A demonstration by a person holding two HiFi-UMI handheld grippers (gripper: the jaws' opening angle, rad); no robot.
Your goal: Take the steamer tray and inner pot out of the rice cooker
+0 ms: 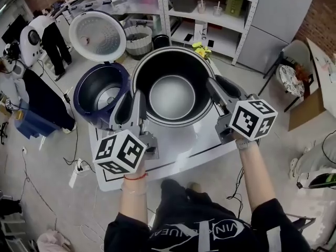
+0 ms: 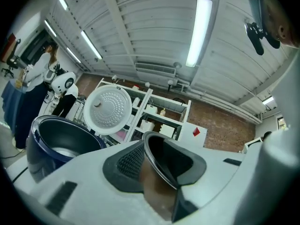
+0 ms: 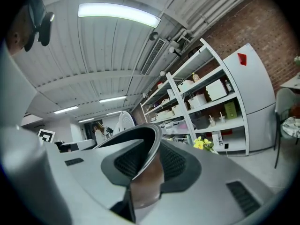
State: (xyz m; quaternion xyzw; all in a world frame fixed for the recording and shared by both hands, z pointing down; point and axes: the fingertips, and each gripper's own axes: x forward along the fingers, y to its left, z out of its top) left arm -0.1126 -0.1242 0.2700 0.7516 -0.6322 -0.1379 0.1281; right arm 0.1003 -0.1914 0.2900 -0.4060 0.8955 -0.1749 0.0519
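I hold the dark inner pot by its rim, lifted clear above the white table. My left gripper is shut on the pot's left rim and my right gripper is shut on its right rim. In the left gripper view the rim runs between the pads of the left gripper. The right gripper view shows the same rim pinched in the right gripper. The dark blue rice cooker stands open at the left with its lid raised. I see no steamer tray.
White shelves with boxes stand behind the table, and yellow flowers sit at its far edge. A grey basket is on the floor behind the cooker. A person stands far left; a chair is at the right.
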